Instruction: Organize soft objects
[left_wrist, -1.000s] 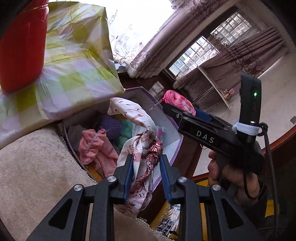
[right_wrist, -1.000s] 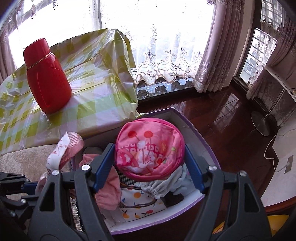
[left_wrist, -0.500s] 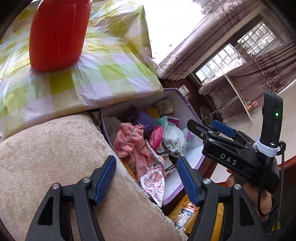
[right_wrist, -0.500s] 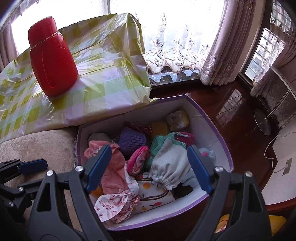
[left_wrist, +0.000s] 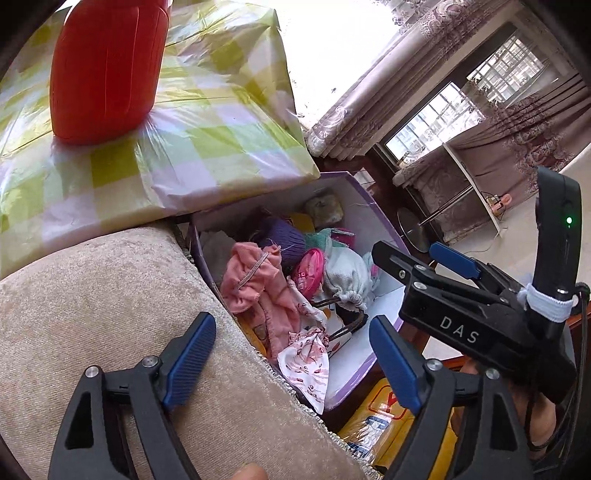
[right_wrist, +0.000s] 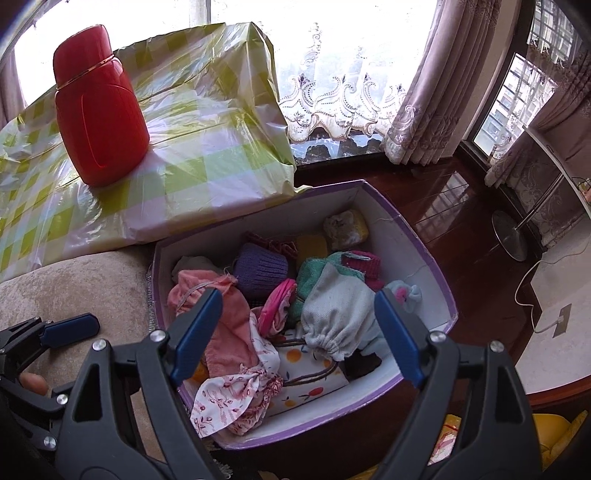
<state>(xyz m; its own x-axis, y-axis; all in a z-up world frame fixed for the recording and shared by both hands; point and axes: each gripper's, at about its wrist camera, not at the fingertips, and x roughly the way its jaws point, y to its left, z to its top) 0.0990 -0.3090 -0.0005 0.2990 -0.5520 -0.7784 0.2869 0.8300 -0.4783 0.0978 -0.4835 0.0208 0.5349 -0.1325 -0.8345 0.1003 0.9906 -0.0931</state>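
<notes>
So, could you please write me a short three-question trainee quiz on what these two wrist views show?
1. True or false: both the left gripper and the right gripper have their jaws spread with nothing between them.
2. Multiple choice: the red bottle stands on A) the beige cushion, B) the checked plastic-wrapped bundle, C) the floor.
3. Short answer: which cloth hangs over the near rim of the purple-edged box?

Key: 1 true; 2 B; 3 the white cloth with the pink floral print.
</notes>
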